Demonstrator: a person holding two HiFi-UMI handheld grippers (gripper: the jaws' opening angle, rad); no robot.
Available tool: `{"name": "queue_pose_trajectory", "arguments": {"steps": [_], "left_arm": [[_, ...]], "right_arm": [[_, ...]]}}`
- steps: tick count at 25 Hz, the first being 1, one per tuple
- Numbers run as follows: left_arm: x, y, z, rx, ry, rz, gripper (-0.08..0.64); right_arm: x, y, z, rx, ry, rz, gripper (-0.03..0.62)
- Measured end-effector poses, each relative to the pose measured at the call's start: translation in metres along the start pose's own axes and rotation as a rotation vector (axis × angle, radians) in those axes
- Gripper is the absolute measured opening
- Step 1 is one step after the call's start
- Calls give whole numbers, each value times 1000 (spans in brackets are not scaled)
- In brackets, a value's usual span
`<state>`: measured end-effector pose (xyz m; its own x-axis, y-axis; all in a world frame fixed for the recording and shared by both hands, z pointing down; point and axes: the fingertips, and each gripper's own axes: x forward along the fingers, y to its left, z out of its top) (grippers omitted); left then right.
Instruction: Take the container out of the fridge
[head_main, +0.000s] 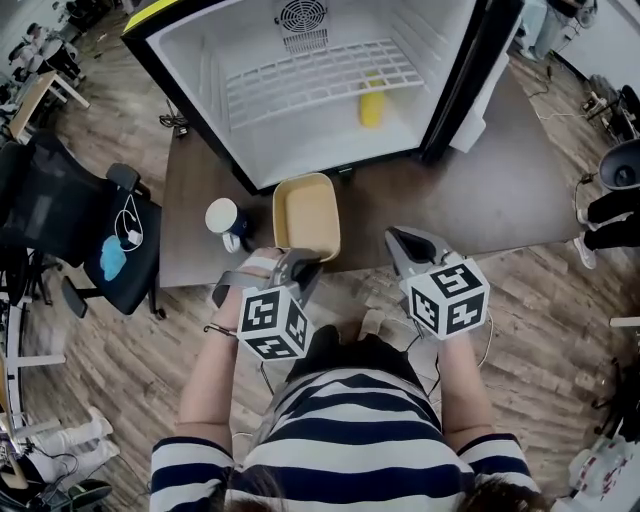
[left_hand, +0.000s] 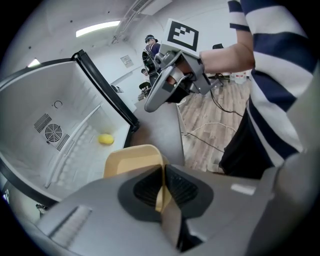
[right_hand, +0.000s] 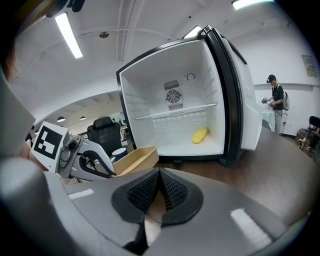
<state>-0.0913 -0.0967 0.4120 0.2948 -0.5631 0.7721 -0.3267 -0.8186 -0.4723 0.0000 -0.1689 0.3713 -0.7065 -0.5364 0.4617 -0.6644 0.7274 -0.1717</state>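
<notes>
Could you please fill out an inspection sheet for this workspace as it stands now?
Surface: dark table, bare at its right end.
Job's things: tan container outside the open fridge, just in front of it.
Clutter: yellow item lying inside the fridge; cup left of the container.
Grippers: left tongs shut on the container's near rim; right tongs shut, empty.
Cables: loose cable on the wood floor.
Surroundings: office chair at left; a person standing far off.

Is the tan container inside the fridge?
No, the container is outside the fridge, held by its rim in the left gripper.
</notes>
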Motion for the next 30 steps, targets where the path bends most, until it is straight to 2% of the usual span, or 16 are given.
{"name": "queue_pose_trajectory", "arguments": {"steps": [8, 14, 30], "left_arm": [[-1, -17, -18, -77, 16, -45, 0], [-2, -22, -26, -86, 32, -46, 0], [0, -22, -15, -124, 10, -49, 0]], "right_arm": [[2, -6, -8, 5, 16, -22, -2], [3, -5, -14, 28, 17, -32, -2], [1, -4, -12, 29, 9, -27, -2]]}}
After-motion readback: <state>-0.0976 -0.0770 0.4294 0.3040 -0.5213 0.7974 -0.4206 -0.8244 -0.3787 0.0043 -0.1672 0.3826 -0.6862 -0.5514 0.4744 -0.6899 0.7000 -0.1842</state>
